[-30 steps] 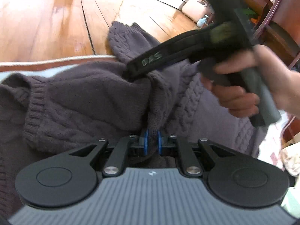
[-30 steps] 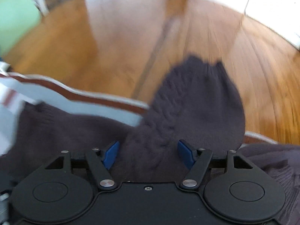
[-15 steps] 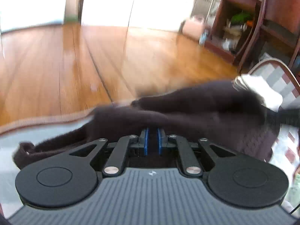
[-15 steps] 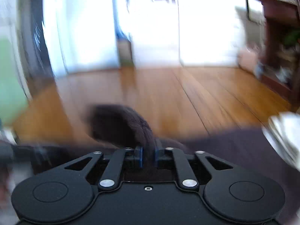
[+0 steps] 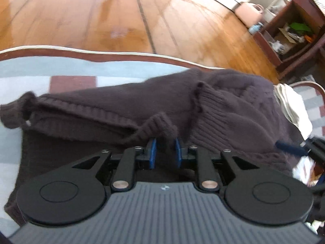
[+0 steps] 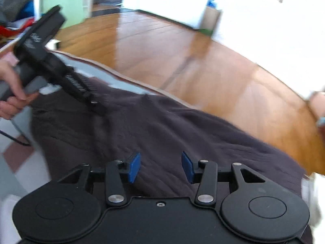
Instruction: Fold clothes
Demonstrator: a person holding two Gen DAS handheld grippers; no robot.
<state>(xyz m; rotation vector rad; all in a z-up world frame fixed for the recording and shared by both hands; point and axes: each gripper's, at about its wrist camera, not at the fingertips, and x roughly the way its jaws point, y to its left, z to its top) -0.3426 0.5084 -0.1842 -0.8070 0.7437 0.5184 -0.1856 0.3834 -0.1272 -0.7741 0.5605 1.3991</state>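
The dark purple cable-knit sweater (image 5: 223,109) lay soft and floppy. Left tongs (image 5: 164,152) and right tongs (image 6: 160,167) stood spread, holding nothing. The ribbed hem appeared the firmest hold.

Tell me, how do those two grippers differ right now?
The left gripper has its blue pads a narrow gap apart, with a ribbed fold of the dark sweater rising between them; the right gripper stands much wider, with flat knit between its pads. The left gripper's body is ribbed grey; the right one's is smooth black. Both hover low over the same sweater on the checked cloth.
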